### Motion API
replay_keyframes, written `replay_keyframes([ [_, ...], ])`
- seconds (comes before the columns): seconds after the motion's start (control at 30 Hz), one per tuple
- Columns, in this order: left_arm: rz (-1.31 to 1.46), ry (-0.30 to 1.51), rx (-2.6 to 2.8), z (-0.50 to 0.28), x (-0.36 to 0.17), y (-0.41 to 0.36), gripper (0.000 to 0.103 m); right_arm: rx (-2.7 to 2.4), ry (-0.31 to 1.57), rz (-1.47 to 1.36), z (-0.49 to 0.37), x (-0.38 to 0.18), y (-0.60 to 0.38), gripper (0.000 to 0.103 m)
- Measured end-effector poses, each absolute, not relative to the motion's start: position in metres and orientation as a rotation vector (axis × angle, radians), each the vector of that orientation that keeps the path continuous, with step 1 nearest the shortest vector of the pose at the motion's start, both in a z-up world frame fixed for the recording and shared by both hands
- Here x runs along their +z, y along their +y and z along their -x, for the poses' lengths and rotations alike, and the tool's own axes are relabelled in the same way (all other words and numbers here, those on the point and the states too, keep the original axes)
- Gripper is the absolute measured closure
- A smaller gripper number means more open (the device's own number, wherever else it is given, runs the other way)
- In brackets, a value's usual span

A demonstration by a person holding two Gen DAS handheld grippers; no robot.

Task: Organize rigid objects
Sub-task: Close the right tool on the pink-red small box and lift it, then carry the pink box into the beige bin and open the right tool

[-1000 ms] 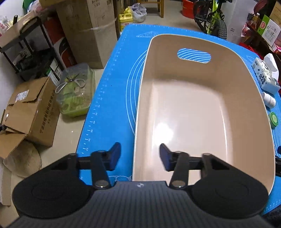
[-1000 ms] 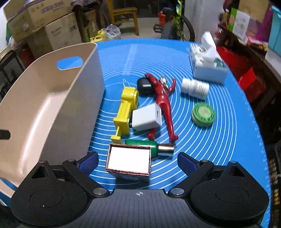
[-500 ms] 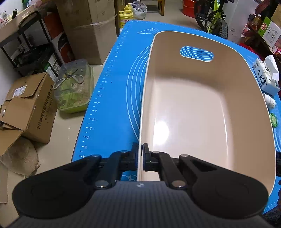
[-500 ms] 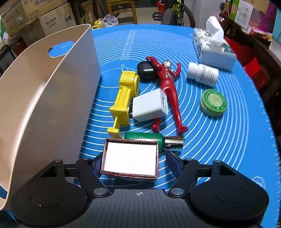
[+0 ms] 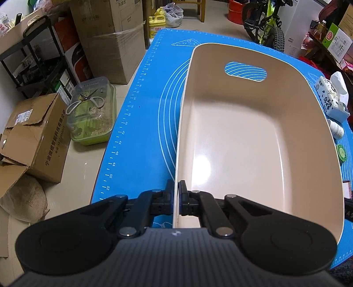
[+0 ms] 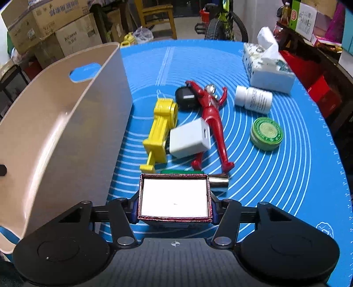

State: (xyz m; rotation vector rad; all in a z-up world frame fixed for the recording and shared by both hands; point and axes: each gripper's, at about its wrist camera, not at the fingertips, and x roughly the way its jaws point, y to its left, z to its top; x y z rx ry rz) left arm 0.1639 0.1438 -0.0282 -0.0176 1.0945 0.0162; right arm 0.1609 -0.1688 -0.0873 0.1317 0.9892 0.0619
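Small red-edged box — near edge of blue mat, pinched across its side walls by right gripper, likely light, stiff card, crushable; beige bin at left — left gripper clamps its thin near-left rim

Cardboard boxes, bicycle, clear bin on floor.

**Even indoor light, fisheye warp, slight blur on the right**

Soft overhead light fills both views. A pale glare patch sits on the beige bin's floor just ahead of the left gripper. Left of the right gripper, the bin wall smears with motion blur. Short shadows lie under the yellow toy. Straight edges bow towards the frame corners, which darken.
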Motion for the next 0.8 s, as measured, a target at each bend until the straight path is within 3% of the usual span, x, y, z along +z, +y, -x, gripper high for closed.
replay_keyframes([
  [0.8,0.029,1.085,0.021,-0.164,-0.027,0.143,0.097,0.175,0.596,-0.115,-0.159,0.042,-0.141,0.043],
])
